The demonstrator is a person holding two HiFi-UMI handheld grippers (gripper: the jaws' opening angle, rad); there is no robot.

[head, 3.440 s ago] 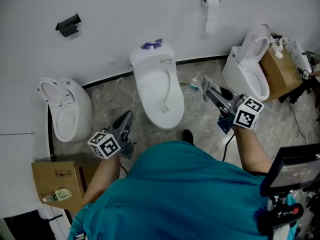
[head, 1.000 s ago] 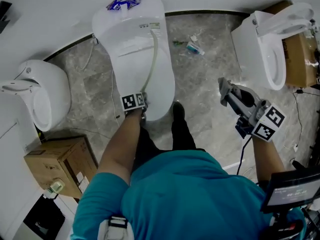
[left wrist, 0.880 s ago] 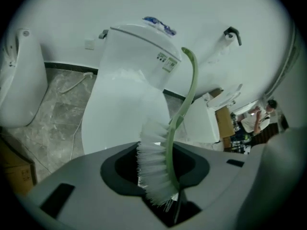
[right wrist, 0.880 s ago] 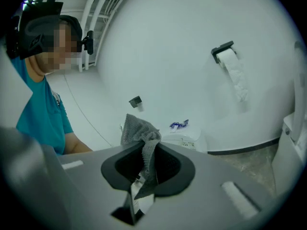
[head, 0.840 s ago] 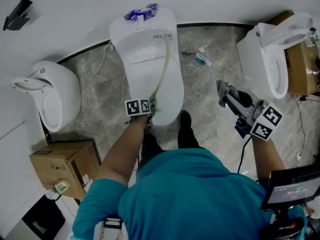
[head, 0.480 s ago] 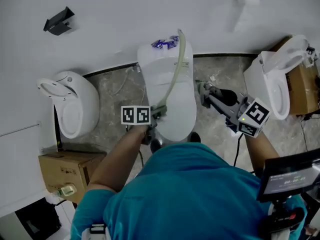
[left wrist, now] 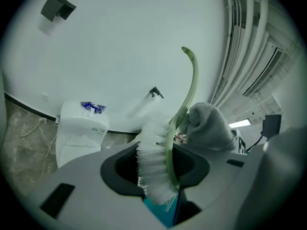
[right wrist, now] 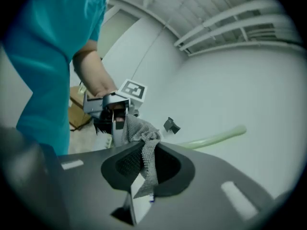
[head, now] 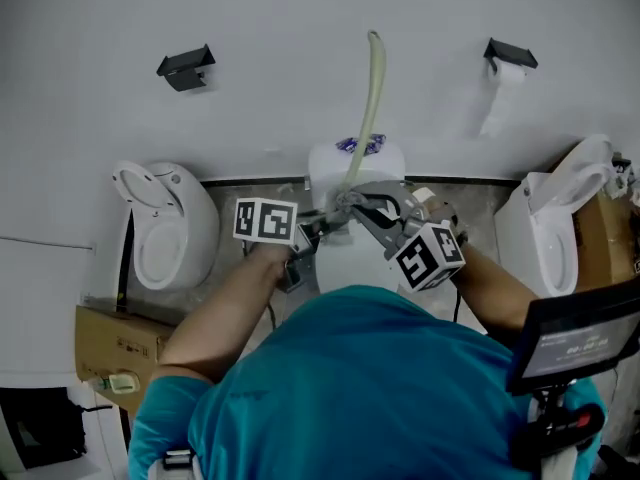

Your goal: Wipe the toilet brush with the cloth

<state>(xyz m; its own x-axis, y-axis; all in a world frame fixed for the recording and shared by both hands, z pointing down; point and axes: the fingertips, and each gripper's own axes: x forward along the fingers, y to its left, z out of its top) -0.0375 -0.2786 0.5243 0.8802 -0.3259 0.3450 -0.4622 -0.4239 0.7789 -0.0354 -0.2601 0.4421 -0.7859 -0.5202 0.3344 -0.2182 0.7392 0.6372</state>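
In the head view my left gripper (head: 322, 218) is shut on the toilet brush (head: 372, 98), whose pale green handle curves up in front of the white wall. The left gripper view shows the white bristles (left wrist: 152, 163) pinched between the jaws, and the handle (left wrist: 191, 87) rising beyond them. My right gripper (head: 352, 204) comes in from the right, shut on a grey cloth (right wrist: 143, 145). That cloth (left wrist: 209, 126) touches the handle just past the bristles. In the right gripper view the left gripper (right wrist: 111, 110) and the handle (right wrist: 213, 139) lie just beyond the cloth.
A white toilet (head: 345, 173) stands straight ahead with a blue packet (head: 360, 145) on its tank. Other toilets stand at left (head: 165, 230) and right (head: 552, 240). A cardboard box (head: 112, 340) is at the lower left. A paper holder (head: 510, 56) and a black bracket (head: 185, 66) hang on the wall.
My left gripper has lifted the brush from the toilet's front up to chest height, with the handle now pointing up the wall. My right gripper has swung left and brought the cloth to the handle.
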